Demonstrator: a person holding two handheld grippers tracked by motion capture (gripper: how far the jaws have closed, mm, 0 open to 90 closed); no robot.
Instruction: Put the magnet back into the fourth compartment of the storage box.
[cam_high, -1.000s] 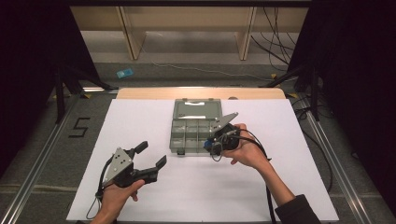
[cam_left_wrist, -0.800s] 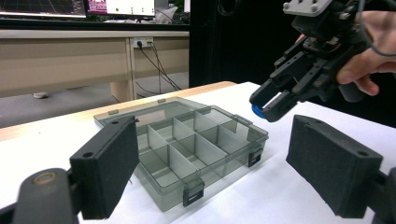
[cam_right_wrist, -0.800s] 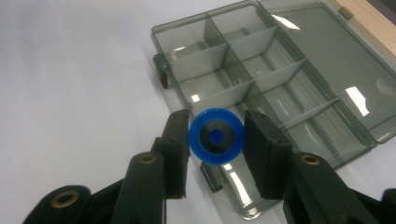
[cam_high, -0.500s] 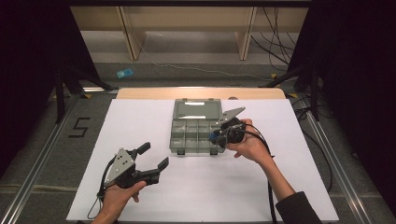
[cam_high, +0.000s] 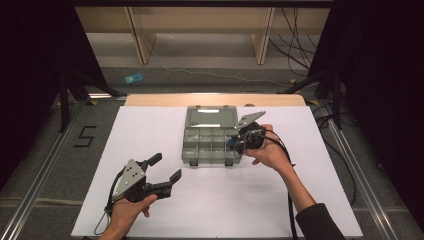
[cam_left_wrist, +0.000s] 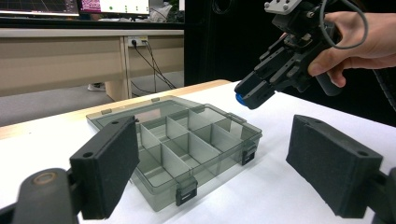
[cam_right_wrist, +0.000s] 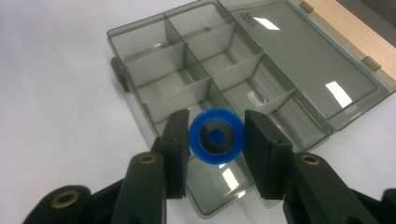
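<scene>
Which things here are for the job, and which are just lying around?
For the job:
- blue ring, pinched in the right tool
- open grey compartment box
- left tool, open, waiting

Just lying around:
- blue thing on the floor
- cables

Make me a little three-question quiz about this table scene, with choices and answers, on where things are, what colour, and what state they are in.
1. Where is the round piece held?
A. Over the compartment box
B. On the floor
C. Beside the left gripper

2. What colour is the round piece?
A. Red
B. Blue
C. Yellow

3. How is the box lid?
A. Shut
B. Taken away
C. Open, lying flat

Answers: 1 A, the right gripper holds the round piece above the compartment box. 2 B, it shows blue between the fingers. 3 C, the lid lies flat behind the compartments. The left gripper is open, apart from the box.
</scene>
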